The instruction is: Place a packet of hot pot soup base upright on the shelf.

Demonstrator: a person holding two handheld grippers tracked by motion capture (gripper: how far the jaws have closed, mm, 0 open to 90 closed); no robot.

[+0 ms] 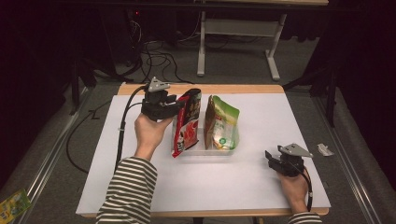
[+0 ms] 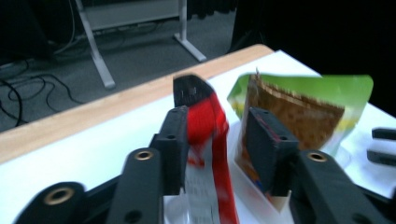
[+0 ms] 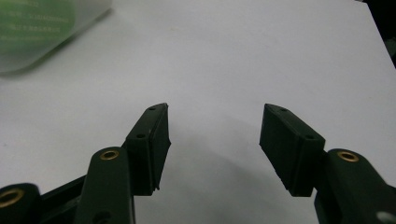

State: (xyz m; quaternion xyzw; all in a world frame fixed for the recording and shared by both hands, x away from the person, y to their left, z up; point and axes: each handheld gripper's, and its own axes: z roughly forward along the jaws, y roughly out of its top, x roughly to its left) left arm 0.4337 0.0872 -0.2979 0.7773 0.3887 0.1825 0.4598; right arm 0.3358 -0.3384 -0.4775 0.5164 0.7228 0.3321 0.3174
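While our left gripper [image 1: 180,105], jaws apart, straddles the red pouch [image 1: 186,122] in the clear tray [image 1: 205,150], the green pouch [image 1: 222,123] stands placed; our right gripper [image 1: 272,157] idles agape.

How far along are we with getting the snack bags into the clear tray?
The green bag already stands in the clear tray. The left hand-held gripper has its jaws around the red bag, lower end at the tray; releasing remains. The right hand-held gripper rests open on the table.

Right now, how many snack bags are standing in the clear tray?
2. The red bag stands in the tray's left half, between the left gripper's open jaws; the green bag stands in the right half.
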